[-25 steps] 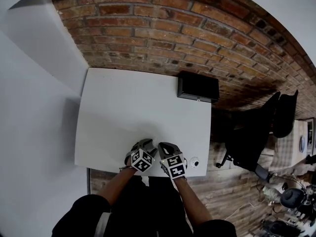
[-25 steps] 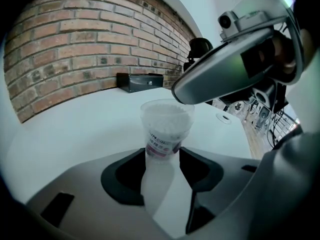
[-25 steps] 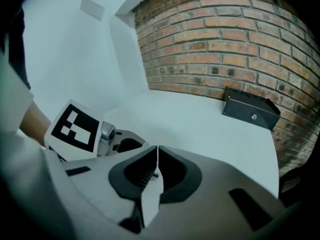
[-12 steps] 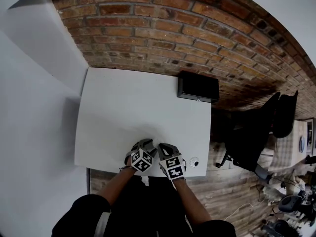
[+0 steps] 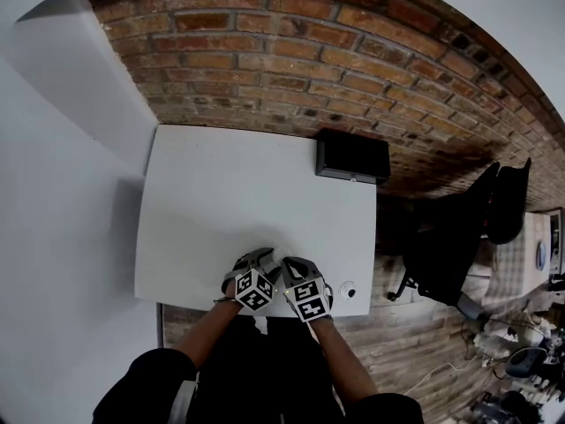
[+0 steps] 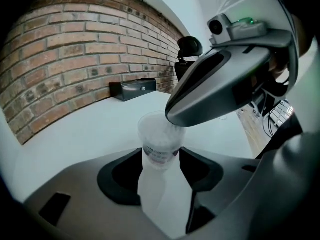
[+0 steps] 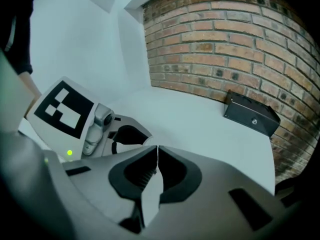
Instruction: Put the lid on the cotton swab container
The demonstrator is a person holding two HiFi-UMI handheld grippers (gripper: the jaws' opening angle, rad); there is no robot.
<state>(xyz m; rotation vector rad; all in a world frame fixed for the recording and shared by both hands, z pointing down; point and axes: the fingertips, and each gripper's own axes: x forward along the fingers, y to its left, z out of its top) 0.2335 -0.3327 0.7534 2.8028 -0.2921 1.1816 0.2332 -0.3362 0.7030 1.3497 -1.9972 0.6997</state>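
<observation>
A clear plastic cotton swab container (image 6: 159, 144) with a printed band stands upright between my left gripper's (image 6: 161, 160) jaws, and the pads press on its sides. My right gripper (image 6: 220, 81) lies across the container's top and hides part of the rim. In the right gripper view its jaws (image 7: 157, 151) meet at the tips and no lid shows between them. I cannot tell whether a lid is on the container. In the head view both grippers, left (image 5: 257, 263) and right (image 5: 290, 266), sit close together at the front edge of the white table (image 5: 229, 201).
A black box (image 5: 353, 155) stands at the table's back right against the brick wall (image 5: 291, 69). A small round ring (image 5: 348, 291) lies near the front right corner. A black office chair (image 5: 446, 237) stands on the wooden floor to the right.
The right gripper has edged slightly left toward the left gripper. Otherwise nothing has visibly moved.
</observation>
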